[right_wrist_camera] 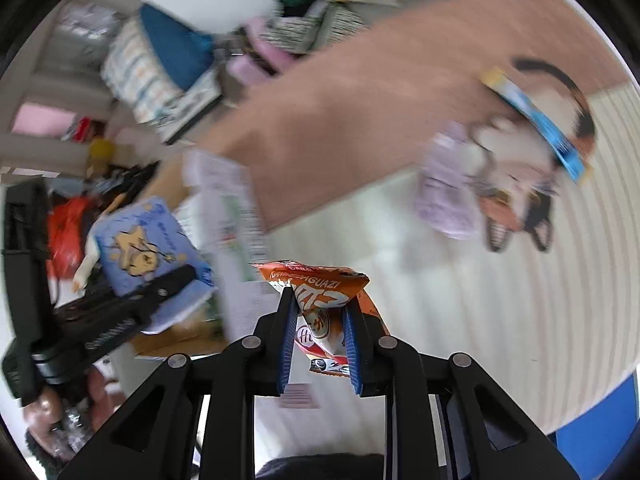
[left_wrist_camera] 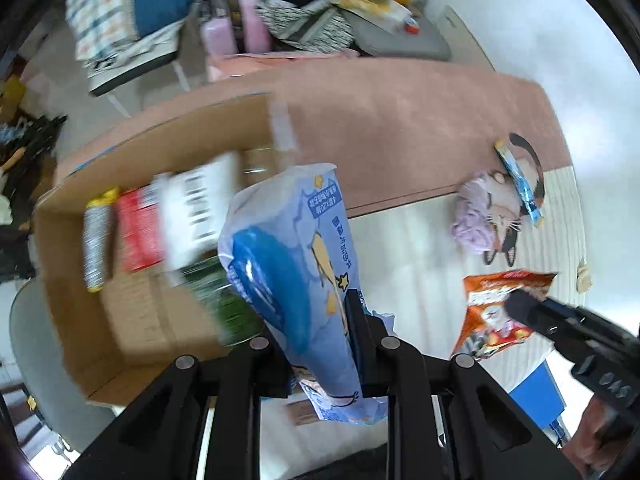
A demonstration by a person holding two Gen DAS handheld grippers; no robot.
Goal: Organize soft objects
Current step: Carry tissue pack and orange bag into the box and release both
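Cardboard box: open-topped, at the left of the left wrist view; already holds a red carton, a white barcoded pack, a yellow-capped tube and something green. It looks like the collecting place, which would explain why a pack is carried over it.
Left gripper: closed on the blue tissue pack, pinching its lower part so the soft pack stands up between the fingers, over the box's near right edge. Judged: about to be dropped in.
Blue tissue pack: also seen from the right wrist view, at the far left, clamped from the side.
Right gripper: fingers partly closed, squeezing the orange snack bag near its top seam; the bag is lifted off the pale mat. Gripping the seam likely spares the contents.
Orange snack bag: right of the tissue pack, near the camera, not yet over the box.
Lilac soft bundle: far right, on the mat against the cat-shaped cushion; untouched, probably next.
Blue sachet: lying across the cushion, far right.
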